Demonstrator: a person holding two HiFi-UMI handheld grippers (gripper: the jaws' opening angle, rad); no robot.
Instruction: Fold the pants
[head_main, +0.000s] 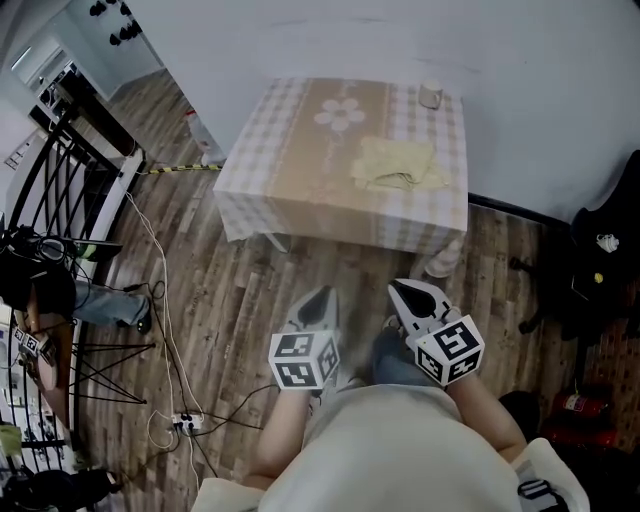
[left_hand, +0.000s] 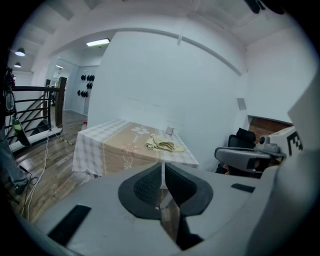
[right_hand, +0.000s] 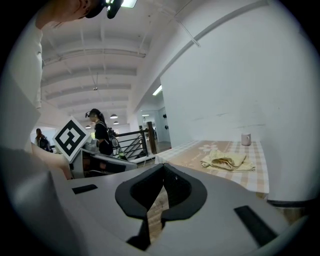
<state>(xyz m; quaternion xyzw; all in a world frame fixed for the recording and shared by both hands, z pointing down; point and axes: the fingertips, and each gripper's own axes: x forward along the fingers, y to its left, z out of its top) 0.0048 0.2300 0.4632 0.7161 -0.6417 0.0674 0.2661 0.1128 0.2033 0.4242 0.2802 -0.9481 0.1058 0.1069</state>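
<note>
Head view: your left gripper (head_main: 321, 296) and right gripper (head_main: 404, 291) are closed, empty, well apart from the table (head_main: 290, 150); the pants (head_main: 395, 165) lie heaped there, fitting approach or withdrawal.

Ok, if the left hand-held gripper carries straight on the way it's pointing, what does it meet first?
Probably the hanging front of the checked tablecloth; nothing stands between it and the left hand-held gripper. Since it tilts downward, the wood floor could come first; depth is unclear.
</note>
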